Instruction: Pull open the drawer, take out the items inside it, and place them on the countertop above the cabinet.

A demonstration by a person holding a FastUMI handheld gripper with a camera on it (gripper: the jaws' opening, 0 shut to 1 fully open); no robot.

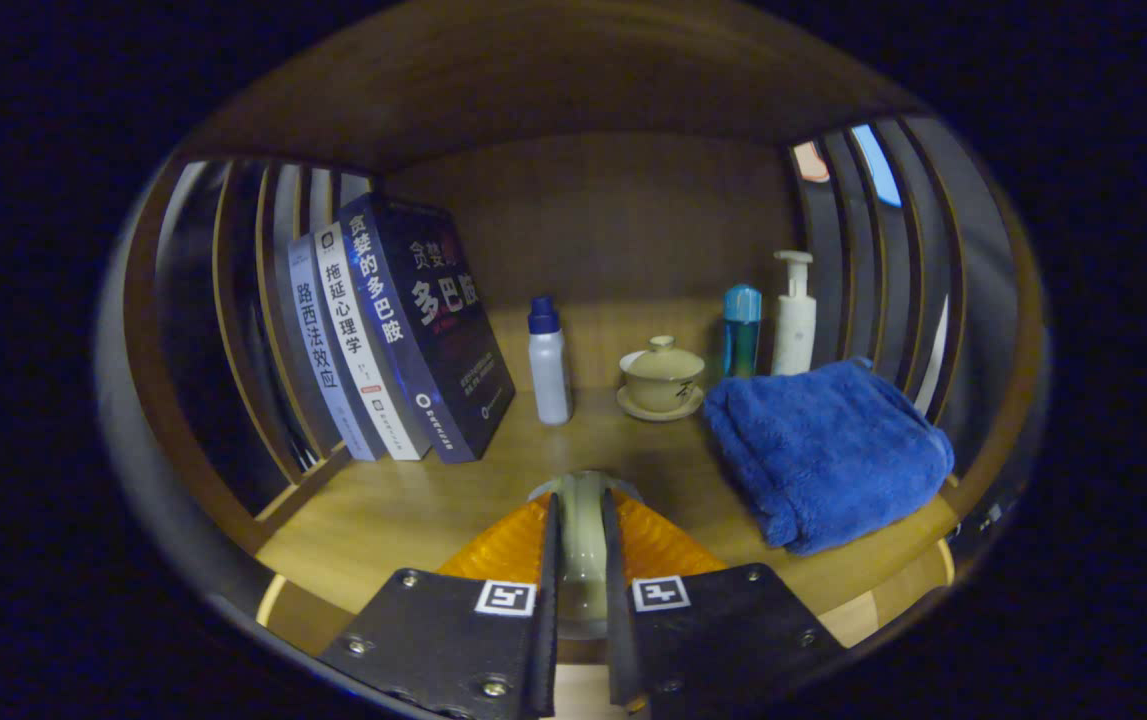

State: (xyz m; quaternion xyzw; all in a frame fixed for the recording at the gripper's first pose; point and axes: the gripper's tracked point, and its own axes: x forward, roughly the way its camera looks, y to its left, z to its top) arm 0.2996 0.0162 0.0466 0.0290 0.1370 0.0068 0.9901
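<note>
Gripper (581,560): fingers close together, clamped on a pale, glossy bottle (583,540) that stands upright between them; both pads press its sides, and its rounded top shows just ahead of the fingertips. What kind of bottle it is cannot be told. Countertop (403,510): light wood, lying under and ahead of the held bottle; whether the bottle touches it cannot be told. Books (403,340): three, dark-covered, leaning together against the slatted wall at the left, their lower edges on the countertop, well apart from the gripper. Spray bottle (548,365): small, white body with a blue cap, upright, just beside the books and beyond the fingers. Lidded cup (662,375): cream-coloured, sitting on a matching saucer, lid on, farther back between the spray bottle and the towel. Towel (823,450): blue, folded into a thick bundle, lying on the countertop to the right of the fingers, its near end reaching toward the front edge. Teal bottle (741,330): slim, upright, behind the towel and just beside the cup. Pump bottle (793,315): white, upright, just beside the teal bottle, behind the towel, near the right slats. Back panel (593,220): brown wood, closing the niche behind all items. Slatted walls (233,320): wooden, on both sides of the niche.
</note>
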